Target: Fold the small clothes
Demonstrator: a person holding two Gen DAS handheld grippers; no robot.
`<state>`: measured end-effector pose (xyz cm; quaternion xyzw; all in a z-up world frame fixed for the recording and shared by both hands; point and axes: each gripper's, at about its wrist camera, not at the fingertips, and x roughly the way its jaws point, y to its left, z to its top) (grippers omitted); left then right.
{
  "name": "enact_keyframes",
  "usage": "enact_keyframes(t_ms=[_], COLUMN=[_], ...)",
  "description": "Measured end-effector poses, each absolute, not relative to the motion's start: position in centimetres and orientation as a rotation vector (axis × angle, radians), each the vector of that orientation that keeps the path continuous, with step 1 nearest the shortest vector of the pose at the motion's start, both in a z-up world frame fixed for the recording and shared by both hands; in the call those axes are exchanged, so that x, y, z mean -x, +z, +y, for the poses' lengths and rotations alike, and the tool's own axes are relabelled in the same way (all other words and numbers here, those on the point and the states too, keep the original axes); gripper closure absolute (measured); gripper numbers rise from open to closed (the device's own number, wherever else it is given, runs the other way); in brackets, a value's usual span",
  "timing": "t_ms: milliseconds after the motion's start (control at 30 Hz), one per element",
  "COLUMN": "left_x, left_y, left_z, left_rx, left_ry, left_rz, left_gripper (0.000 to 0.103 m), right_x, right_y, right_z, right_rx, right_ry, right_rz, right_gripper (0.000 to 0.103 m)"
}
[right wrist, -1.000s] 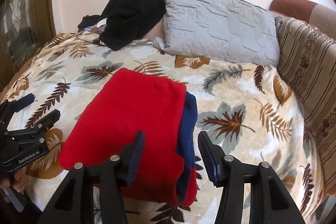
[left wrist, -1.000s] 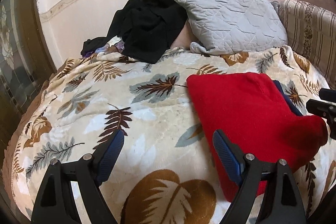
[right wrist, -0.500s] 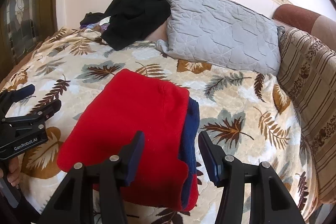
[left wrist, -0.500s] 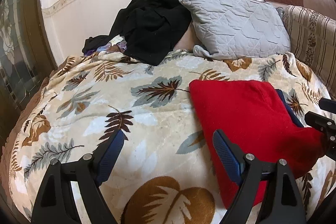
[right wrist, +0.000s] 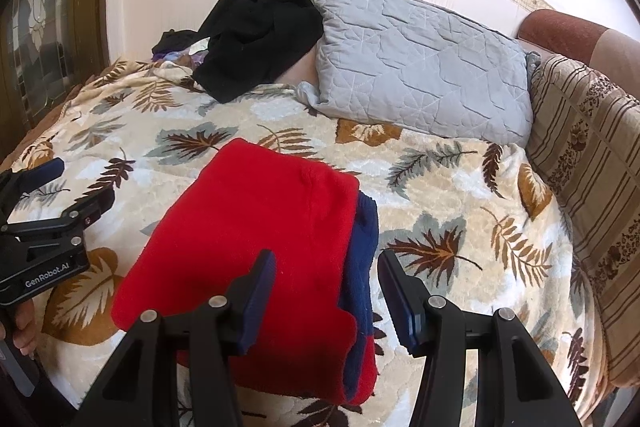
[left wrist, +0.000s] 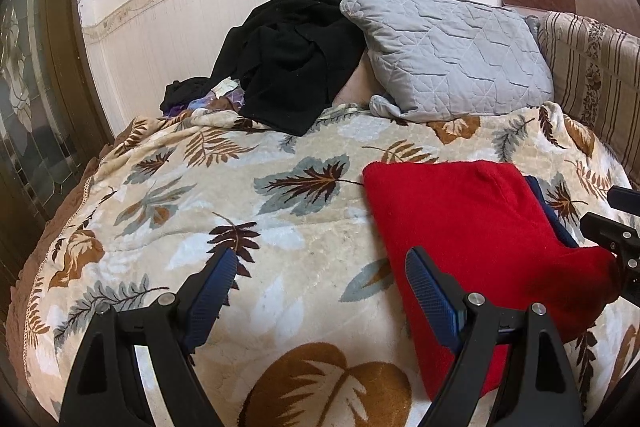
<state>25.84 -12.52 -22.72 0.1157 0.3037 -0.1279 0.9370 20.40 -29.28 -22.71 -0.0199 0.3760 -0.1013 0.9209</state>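
**A:** ok so where's the red garment (right wrist: 256, 239) at?

**B:** folded flat on the leaf-print blanket (left wrist: 200, 195), nearer the camera than the grey pillow (right wrist: 420, 67). A navy piece (right wrist: 364, 247) peeks out along its edge on the striped cushion (right wrist: 592, 163) side.

**A:** and the claws?

**B:** both spread wide, gripping nothing. The left claw (left wrist: 316, 283) hovers over bare blanket just beside the red garment, away from the cushion. The right claw (right wrist: 326, 287) hangs above the garment's near edge, straddling the navy strip. Black clothes (left wrist: 296, 55) are heaped beside the pillow, against the wall.
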Motion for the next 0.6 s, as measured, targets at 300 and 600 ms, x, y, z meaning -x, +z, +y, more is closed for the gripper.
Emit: enact_keyframes(t_ms=[300, 600], left_x=[-26.0, -26.0], left_y=[-22.8, -22.9], left_z=[-12.6, -12.9], left_rx=[-0.240, -0.241], left_ry=[-0.254, -0.256], left_rz=[0.625, 0.628], left_gripper=[0.016, 0.016], right_x=[-20.4, -20.1], right_y=[-22.7, -22.6], right_z=[-29.7, -30.9], right_rx=[0.032, 0.004], right_ry=[-0.216, -0.240], right_rz=[0.773, 0.766], right_gripper=[0.046, 0.046])
